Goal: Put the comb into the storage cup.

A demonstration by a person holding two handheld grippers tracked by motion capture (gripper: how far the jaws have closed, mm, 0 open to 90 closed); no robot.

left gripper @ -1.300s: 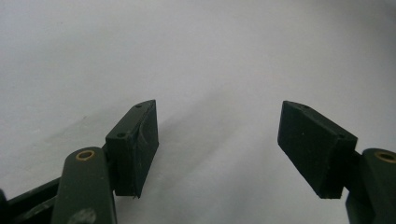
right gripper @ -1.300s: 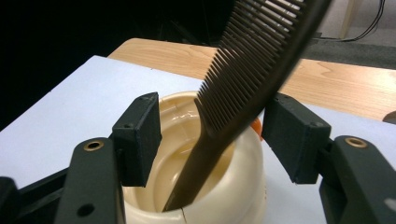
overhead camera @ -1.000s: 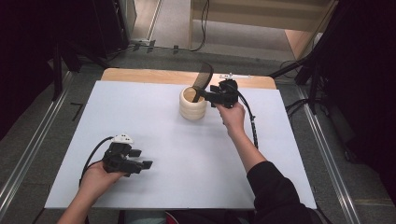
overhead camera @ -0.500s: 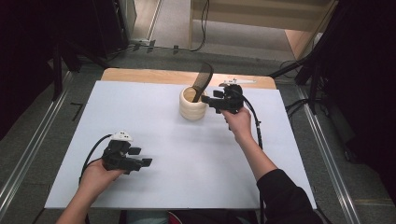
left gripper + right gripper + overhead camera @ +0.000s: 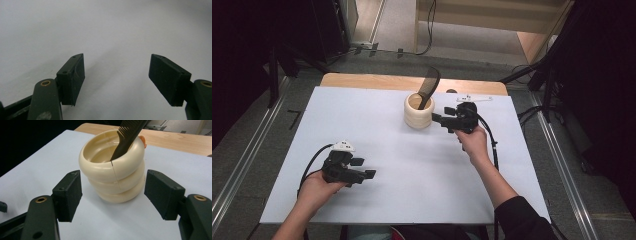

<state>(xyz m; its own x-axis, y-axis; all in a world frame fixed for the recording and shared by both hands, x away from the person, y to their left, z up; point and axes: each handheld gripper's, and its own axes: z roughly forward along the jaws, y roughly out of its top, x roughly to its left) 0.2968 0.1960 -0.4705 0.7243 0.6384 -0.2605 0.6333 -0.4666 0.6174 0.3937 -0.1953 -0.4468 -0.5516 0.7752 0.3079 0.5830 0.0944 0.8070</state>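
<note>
A cream cup [image 5: 418,114] shaped like three stacked rings stands on the white sheet [image 5: 377,135] near its far edge. A black comb [image 5: 429,85] leans in it, teeth end up. My right gripper [image 5: 435,119] is just right of the cup, pointing at it, open with nothing between the pads. In the right gripper view the cup [image 5: 112,167] and comb [image 5: 127,137] sit a little beyond my right gripper [image 5: 115,192], apart from both pads. My left gripper [image 5: 364,168] rests open at the near left; in its own view my left gripper [image 5: 117,75] has bare sheet in front.
A bare strip of the wooden tabletop [image 5: 362,81] runs behind the sheet. Something small and orange [image 5: 142,139] peeks out behind the cup. Metal rails [image 5: 242,165] and dark stands flank the table.
The right gripper has drawn back from the cup's rim, to the right and toward the near side. The comb stays in the cup. The left gripper has not moved.
</note>
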